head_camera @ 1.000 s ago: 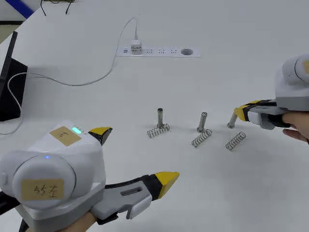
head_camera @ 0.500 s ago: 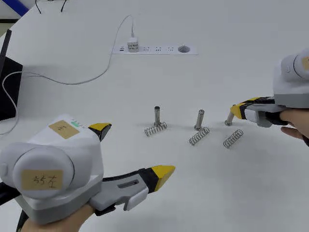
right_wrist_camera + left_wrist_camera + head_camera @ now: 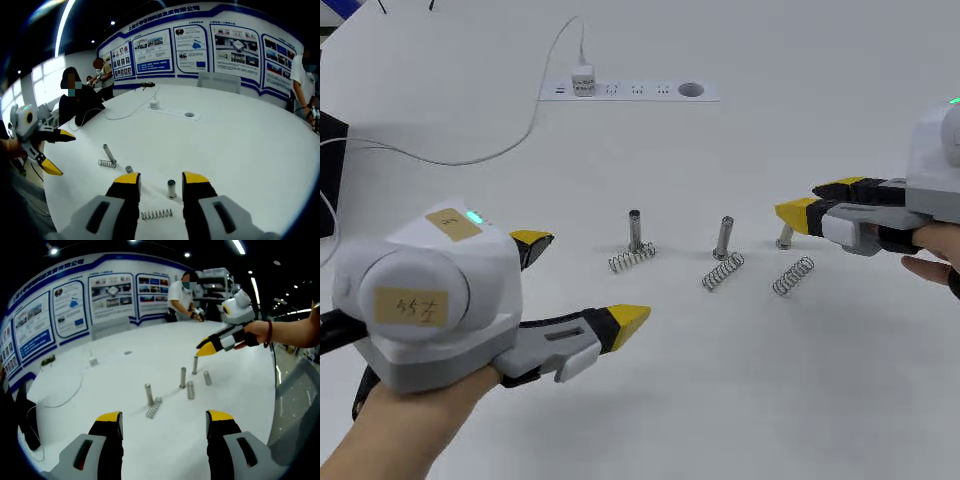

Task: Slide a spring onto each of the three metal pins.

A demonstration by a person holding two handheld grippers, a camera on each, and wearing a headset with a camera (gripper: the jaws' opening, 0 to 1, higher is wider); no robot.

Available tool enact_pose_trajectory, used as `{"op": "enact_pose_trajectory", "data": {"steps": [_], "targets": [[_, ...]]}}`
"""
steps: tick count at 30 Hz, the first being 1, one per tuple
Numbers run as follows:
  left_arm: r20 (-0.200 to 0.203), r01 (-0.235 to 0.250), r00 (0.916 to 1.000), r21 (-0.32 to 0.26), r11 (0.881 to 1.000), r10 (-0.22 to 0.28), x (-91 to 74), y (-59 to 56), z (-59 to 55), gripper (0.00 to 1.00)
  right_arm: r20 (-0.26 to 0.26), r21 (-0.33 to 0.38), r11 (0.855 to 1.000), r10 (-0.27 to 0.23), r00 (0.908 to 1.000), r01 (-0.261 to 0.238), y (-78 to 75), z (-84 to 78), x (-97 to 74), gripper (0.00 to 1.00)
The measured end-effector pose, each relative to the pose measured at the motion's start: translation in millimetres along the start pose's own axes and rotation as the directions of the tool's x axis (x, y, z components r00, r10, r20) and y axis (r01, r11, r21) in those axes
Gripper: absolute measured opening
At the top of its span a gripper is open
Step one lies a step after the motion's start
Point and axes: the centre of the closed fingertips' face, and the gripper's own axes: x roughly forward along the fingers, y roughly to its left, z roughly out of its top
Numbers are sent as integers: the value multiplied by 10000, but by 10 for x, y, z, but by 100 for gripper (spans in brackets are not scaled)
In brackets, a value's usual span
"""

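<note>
head view, left to right: left gripper (image 3: pixel 585 279) hangs open and empty; three pins (image 3: pixel 725 236) stand upright, a spring (image 3: pixel 631 259) lying at each foot, none on yet; right gripper (image 3: pixel 810 200) open, tips just by the rightmost pin (image 3: pixel 785 236); i'd grip it low, leaving the top free.

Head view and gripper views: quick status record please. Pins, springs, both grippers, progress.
pins: three, upright on the white table: left pin, middle pin, right pin
springs: three, each lying flat by a pin's foot: left spring, middle spring, right spring
left gripper: jaws wide apart, empty, short of the left pin
right gripper: jaws apart, empty, tips by the right pin, not closed on it
progress: no spring on any pin
</note>
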Motion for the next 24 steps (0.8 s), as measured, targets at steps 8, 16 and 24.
{"op": "enact_pose_trajectory", "data": {"steps": [8, 16, 24], "targets": [[-64, 130, 9999, 121, 9998, -129, 176, 68, -73, 61, 529, -210, 9964, 834, 9951, -824, 171, 33, -52, 45], [-345, 348, 9989, 449, 9984, -333, 355, 138, -139, 51, 651, -151, 9907, 1358, 9886, -1351, 291, -9, -107, 50], [-682, 700, 9955, 599, 9958, -659, 515, 159, -226, 42, 928, 235, 9844, 1715, 9808, -1743, 388, -50, -152, 51]]}}
